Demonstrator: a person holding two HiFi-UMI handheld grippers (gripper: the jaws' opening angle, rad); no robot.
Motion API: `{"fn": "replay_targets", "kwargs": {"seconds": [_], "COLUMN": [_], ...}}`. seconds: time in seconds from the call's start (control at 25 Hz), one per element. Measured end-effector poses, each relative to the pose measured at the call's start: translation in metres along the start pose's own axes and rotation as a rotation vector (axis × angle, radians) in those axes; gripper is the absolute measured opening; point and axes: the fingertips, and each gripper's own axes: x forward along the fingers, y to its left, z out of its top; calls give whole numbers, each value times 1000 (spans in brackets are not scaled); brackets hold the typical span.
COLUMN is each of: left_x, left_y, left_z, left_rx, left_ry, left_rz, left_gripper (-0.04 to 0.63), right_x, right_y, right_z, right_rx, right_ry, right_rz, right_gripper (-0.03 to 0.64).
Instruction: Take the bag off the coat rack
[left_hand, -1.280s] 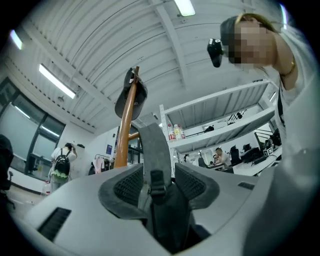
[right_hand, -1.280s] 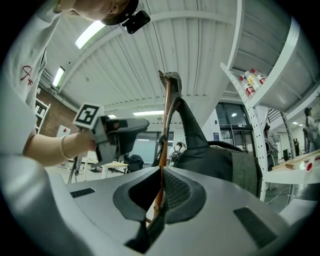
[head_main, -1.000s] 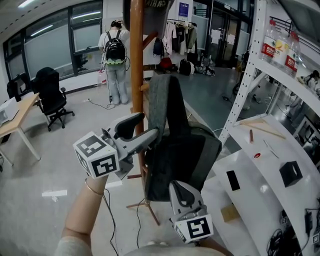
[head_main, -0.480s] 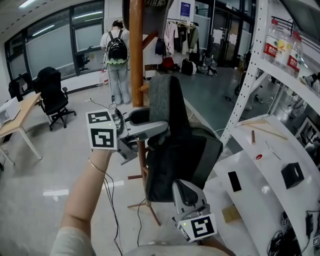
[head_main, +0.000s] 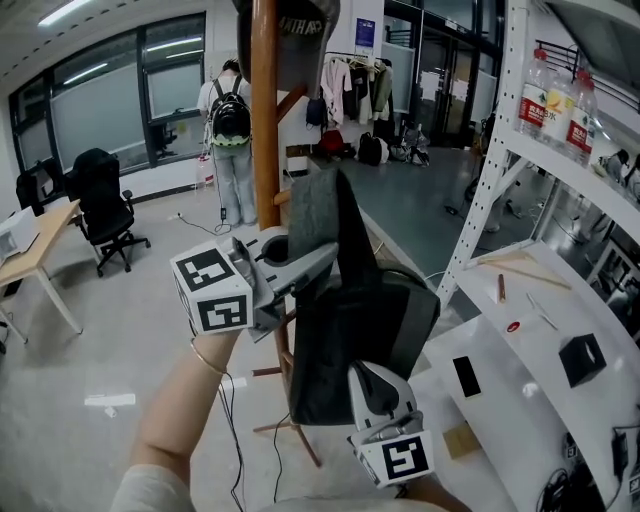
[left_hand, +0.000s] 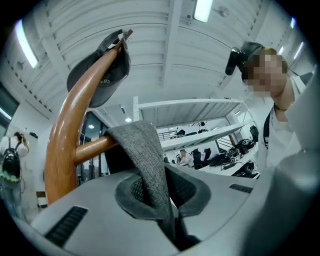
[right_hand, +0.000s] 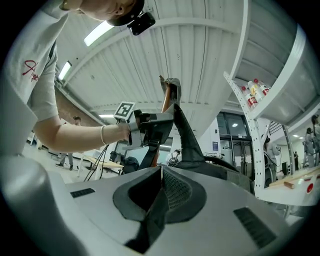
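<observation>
The bag (head_main: 360, 340) hangs by its grey strap (head_main: 312, 215) over a peg (left_hand: 95, 147) on the coat rack (head_main: 264, 120). The left claw (head_main: 325, 262) has just been closing and now pinches the strap. The right claw (head_main: 373, 378) pinches the bag's bottom. Next, I think, both must lift until the strap slips off.

Bag (head_main: 365, 335): dark grey fabric, slack, hangs upright at 4 o'clock of coat rack (head_main: 264, 120) pole, close against it. Lighter grey strap (head_main: 312, 215) rises from bag's 11 o'clock and is draped over short peg (left_hand: 92, 146). Rack: brown wood, upright pole.
</observation>
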Motion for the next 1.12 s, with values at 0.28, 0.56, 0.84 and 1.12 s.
{"fn": "replay_targets", "kwargs": {"seconds": [0.28,0.56,0.84,1.12], "left_x": [15,56,98,89], "left_y": [0,-28,-73,-85], "left_z": [50,71,40,38], "left_rx": [82,148,274,178], "left_ry": [-125,-148,-35,-123], "left_rz": [41,-61,-151,-109], "left_gripper": [41,41,41,41], "right_x": [0,-12,-41,-60], "right_y": [-10,-37,-73,-95], "right_z": [6,17,28,35], "right_rx": [-4,-6,-4,8], "right_ry": [-27,-59,-90,-103], "right_rz": [-27,-105,-220,-282], "right_gripper": [25,25,25,25]}}
